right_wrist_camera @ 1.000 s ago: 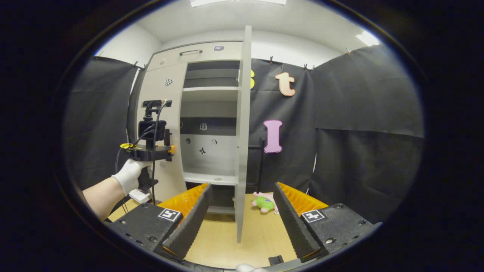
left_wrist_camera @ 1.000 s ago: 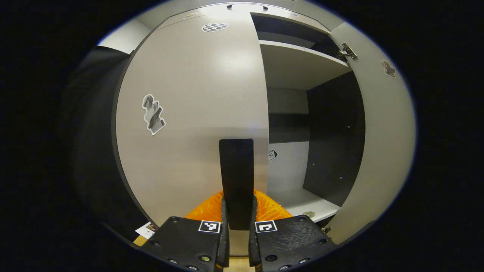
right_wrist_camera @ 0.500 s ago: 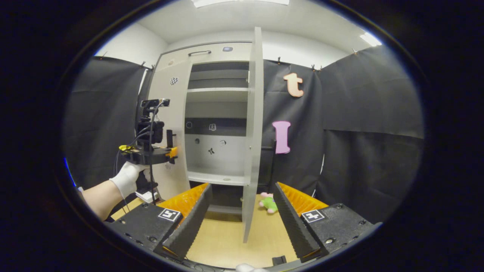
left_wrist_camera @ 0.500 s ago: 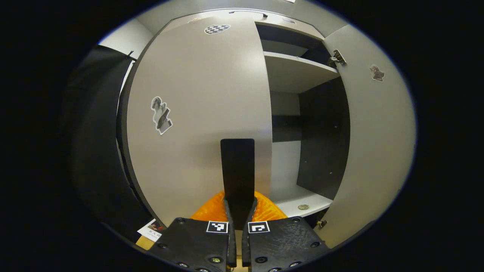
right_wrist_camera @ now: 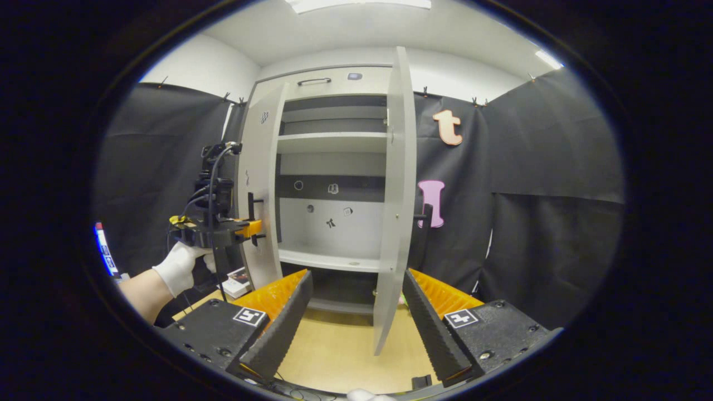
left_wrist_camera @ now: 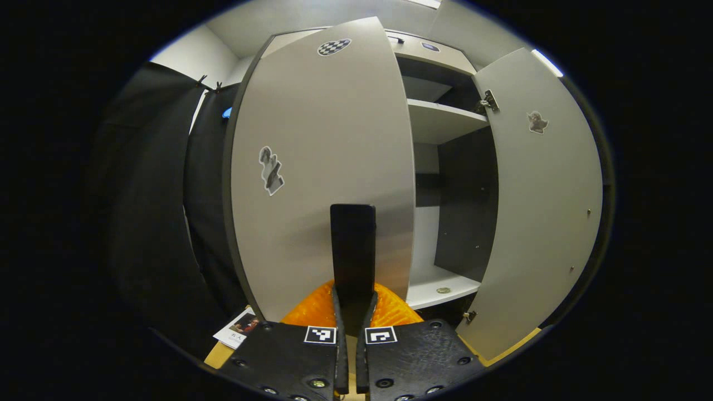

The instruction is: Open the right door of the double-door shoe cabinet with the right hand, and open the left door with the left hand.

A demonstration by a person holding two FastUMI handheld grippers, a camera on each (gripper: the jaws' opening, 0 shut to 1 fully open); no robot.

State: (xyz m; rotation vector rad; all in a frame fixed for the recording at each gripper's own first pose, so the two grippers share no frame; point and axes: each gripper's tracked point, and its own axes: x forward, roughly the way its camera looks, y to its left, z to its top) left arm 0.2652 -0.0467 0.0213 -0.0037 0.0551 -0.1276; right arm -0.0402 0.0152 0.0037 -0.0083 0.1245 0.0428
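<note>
Left gripper [left_wrist_camera: 352,312] is clamping the left door's [left_wrist_camera: 328,167] handle [left_wrist_camera: 352,250], gloved hand [right_wrist_camera: 177,270] reaching level; right gripper [right_wrist_camera: 356,312] is gaping before the right door [right_wrist_camera: 396,211], both doors ajar.

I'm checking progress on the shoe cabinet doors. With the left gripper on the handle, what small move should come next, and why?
Probably keep pulling the handle outward and to the left. The left gripper is shut on it, and the left door stands only partly open, while the right door already swings wide and the right gripper hangs open, off it.
</note>
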